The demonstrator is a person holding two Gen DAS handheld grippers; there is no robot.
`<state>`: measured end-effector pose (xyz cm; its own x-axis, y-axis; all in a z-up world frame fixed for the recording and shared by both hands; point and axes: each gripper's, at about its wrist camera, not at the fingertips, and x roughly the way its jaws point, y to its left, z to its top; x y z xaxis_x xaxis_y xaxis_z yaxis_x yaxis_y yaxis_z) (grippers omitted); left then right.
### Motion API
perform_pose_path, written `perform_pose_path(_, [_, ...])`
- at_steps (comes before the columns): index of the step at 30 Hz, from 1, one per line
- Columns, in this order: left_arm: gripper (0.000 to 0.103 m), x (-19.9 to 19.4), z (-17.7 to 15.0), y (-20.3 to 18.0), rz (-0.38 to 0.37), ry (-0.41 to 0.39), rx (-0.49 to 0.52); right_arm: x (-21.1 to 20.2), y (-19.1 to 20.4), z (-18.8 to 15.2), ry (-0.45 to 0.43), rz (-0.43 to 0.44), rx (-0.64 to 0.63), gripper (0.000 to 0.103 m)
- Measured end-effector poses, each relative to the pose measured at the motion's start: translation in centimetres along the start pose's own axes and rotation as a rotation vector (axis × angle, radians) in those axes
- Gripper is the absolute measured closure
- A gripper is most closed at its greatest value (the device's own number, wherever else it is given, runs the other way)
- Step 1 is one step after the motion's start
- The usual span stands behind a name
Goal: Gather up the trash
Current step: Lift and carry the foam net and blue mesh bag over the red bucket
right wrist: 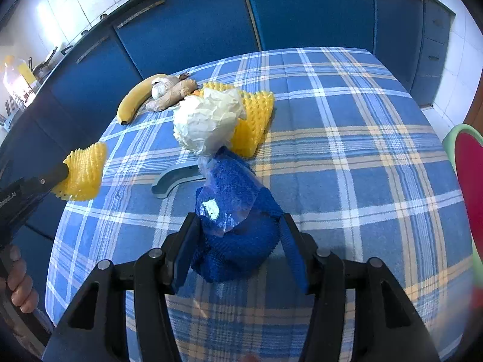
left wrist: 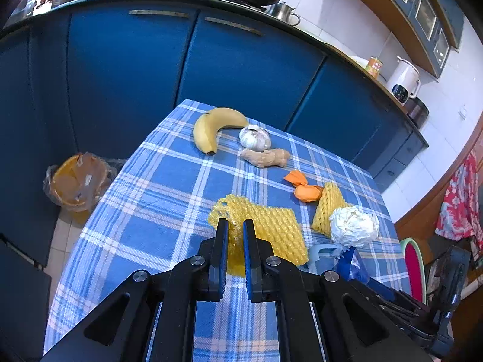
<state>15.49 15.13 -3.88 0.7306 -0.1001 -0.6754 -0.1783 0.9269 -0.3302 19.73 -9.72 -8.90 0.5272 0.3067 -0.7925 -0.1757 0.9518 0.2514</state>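
Observation:
My left gripper [left wrist: 235, 226] is shut on one corner of a yellow foam fruit net [left wrist: 271, 229]. In the right wrist view that net [right wrist: 84, 175] hangs from it at the left, over the table's edge. My right gripper [right wrist: 238, 220] is shut on a blue mesh bundle [right wrist: 238, 226] partly covered in clear plastic, low over the checked cloth. Just beyond the bundle lies a crumpled white paper ball [right wrist: 208, 123], with a second yellow foam net [right wrist: 253, 120] behind it. An orange wrapper [left wrist: 305, 188] lies further back.
A banana [left wrist: 211, 129], a garlic bulb [left wrist: 255, 138] and ginger [left wrist: 265, 157] lie at the far end of the table [left wrist: 151, 211]. A pale blue curved piece [right wrist: 175, 179] lies by the bundle. A bag-lined bin [left wrist: 75, 184] stands on the floor at the left. A red chair [right wrist: 471, 181] stands at the right.

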Motion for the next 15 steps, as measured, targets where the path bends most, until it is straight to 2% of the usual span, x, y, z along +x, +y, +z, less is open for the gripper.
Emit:
perform_pose_path(3, [0.094,-0.2,-0.1,0.1,0.0,0.001,-0.005,0.0,0.2,0.0,-0.009,-0.007,-0.004,0.047])
perform_pose_path(11, [0.094,-1.1,-0.7,0.2,0.004,-0.004,-0.012,-0.2,0.5,-0.6,-0.019,0.032,0.003,0.08])
perform_pose_path(15, [0.094,-1.6,-0.9,0.0,-0.002,-0.01,-0.014,-1.3,0.7,-1.0,-0.03,0.043,0.0,0.083])
